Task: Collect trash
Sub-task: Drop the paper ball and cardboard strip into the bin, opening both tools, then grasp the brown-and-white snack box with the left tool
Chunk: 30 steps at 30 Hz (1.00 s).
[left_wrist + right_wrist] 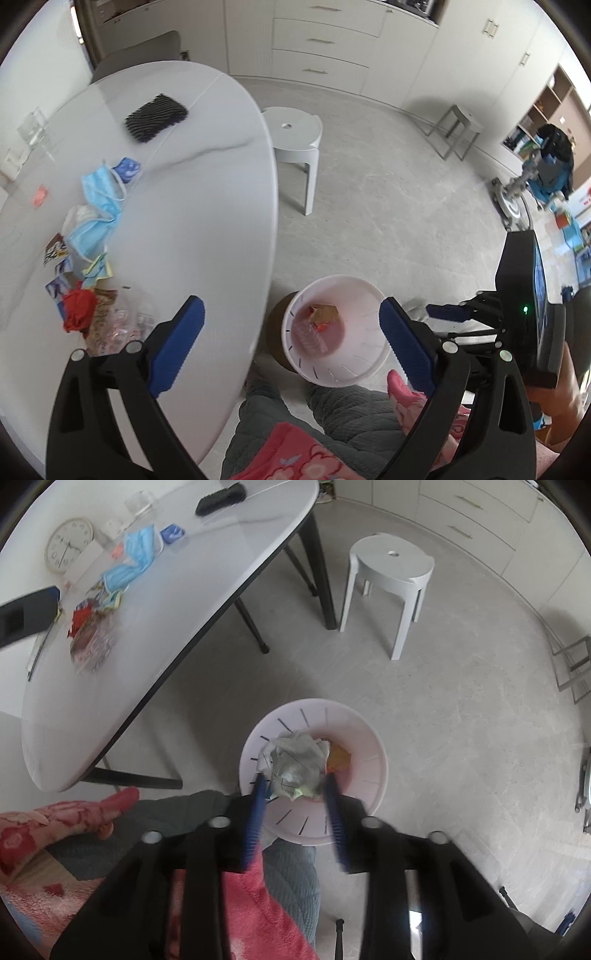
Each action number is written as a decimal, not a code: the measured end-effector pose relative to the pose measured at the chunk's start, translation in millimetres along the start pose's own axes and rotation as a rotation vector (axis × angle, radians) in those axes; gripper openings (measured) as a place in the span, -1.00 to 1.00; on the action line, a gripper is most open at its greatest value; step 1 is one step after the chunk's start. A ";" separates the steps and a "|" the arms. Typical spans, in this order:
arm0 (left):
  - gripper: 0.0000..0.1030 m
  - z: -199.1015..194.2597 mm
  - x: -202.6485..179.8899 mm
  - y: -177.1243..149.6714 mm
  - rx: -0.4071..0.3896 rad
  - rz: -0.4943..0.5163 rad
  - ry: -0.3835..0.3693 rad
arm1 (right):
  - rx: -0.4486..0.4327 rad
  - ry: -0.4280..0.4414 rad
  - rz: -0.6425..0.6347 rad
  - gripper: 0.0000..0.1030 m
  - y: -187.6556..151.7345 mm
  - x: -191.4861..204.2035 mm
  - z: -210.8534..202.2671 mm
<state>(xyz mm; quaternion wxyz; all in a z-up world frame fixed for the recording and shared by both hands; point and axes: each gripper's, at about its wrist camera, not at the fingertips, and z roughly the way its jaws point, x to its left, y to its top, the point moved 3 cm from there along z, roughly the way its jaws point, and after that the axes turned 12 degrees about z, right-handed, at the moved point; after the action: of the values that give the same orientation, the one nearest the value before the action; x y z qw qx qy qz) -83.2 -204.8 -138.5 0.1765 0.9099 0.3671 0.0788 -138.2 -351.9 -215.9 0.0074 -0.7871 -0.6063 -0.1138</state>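
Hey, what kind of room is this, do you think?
Probably a home dining or living area: a white oval table, a white plastic stool, and cream built-in cabinets with drawers along the wall.

A white wall clock (69,545) lies on the table (207,590); a white plastic stool (391,568) stands on the floor

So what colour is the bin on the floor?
Pale pink. The bin shows best in the right wrist view, seen from above with crumpled paper over it.
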 end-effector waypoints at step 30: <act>0.85 -25.3 96.3 -25.0 -0.040 -0.214 0.174 | -0.082 -0.067 -0.095 0.95 62.2 63.6 -15.5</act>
<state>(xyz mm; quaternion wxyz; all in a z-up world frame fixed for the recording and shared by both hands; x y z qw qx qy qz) -36.9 -114.4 -123.2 0.1696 0.8515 0.4743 0.1453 -66.2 -310.0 -181.0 -0.0506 -0.7603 -0.6378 -0.1126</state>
